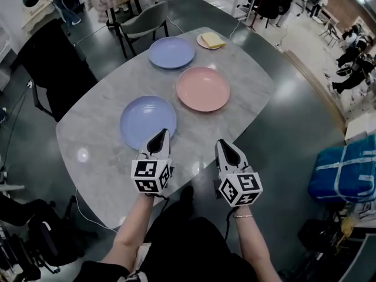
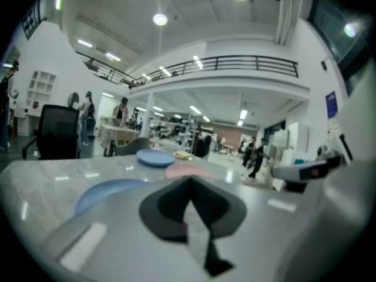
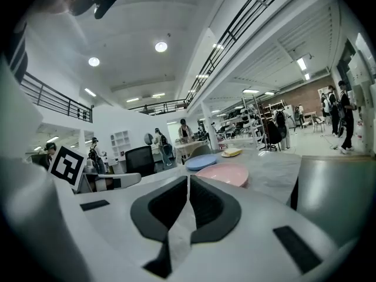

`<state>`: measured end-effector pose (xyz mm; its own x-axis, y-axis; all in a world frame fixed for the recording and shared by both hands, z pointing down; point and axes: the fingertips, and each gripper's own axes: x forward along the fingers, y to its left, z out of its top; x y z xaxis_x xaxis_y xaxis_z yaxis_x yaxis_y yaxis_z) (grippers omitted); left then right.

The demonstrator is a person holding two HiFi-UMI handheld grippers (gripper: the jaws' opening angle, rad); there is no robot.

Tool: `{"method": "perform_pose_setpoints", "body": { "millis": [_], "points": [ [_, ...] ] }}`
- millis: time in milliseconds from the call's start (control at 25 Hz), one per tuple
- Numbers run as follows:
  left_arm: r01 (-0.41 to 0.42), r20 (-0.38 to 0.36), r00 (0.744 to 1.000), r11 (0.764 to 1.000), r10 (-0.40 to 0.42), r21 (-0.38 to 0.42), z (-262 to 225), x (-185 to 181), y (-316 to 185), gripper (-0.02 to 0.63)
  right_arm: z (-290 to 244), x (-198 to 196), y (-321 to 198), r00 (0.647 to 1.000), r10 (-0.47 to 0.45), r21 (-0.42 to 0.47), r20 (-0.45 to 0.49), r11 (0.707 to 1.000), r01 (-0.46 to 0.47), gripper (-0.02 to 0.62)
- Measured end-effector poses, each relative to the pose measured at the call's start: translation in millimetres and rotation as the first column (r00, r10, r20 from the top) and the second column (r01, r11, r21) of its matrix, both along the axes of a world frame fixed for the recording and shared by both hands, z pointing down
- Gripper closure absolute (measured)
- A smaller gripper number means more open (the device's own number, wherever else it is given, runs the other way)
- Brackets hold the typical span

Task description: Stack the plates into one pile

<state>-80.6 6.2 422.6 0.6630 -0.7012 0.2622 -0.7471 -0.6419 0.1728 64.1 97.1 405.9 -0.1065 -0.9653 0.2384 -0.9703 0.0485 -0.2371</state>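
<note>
Directly ahead of the left gripper (image 1: pixel 158 137), jaws together and empty, lies the near blue plate (image 1: pixel 144 121); right gripper (image 1: pixel 223 145), likewise closed, sits farther off that plate's right.

Head top-down — gripper cams low; shared plates (image 1: pixel 202 89)

Support surface: one table (image 1: pixel 252 87), grey marble-pattern top, rounded corners, glossy, with ceiling lights reflected in it.

Items lying directly on the top, four in all, none stacked or touching:
- near blue plate (image 1: pixel 148 121), close to the near edge, left of centre.
- pink plate (image 1: pixel 203 89), mid-table, just beside the near blue plate.
- far blue plate (image 1: pixel 171 52), beyond the pink plate, toward the far end.
- small yellowish plate (image 1: pixel 202 42), at the far edge just beside the far blue plate, carrying a yellow block (image 1: pixel 214 39).
</note>
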Motion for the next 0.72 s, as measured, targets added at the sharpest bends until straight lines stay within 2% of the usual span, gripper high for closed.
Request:
{"method": "perform_pose_setpoints", "body": {
  "millis": [240, 440, 560, 640, 720],
  "points": [
    [0.067, -0.001, 0.998, 0.998, -0.067, -0.018, 8, -14, -31, 0.59, 13, -11, -48, 0.997, -0.071, -0.053, 0.016, 0.996, 0.072, 0.589],
    [0.167, 0.008, 0.986, 0.985, -0.167, -0.047, 21, -41, -53, 0.583, 27, -32, -89, 0.985, -0.171, -0.091, 0.036, 0.981, 0.174, 0.589],
    [0.262, 0.029, 0.965, 0.963, -0.26, -0.065, 31, -66, -56, 0.577, 37, -49, -110, 0.967, -0.249, -0.11, 0.054, 0.961, 0.254, 0.583],
    [0.34, 0.04, 0.94, 0.938, -0.338, -0.075, 36, -86, -57, 0.559, 45, -62, -123, 0.949, -0.307, -0.128, 0.069, 0.941, 0.314, 0.54],
    [0.395, 0.046, 0.919, 0.915, -0.392, -0.084, 40, -101, -58, 0.546, 50, -71, -134, 0.937, -0.342, -0.147, 0.076, 0.925, 0.349, 0.525]
  ]
}}
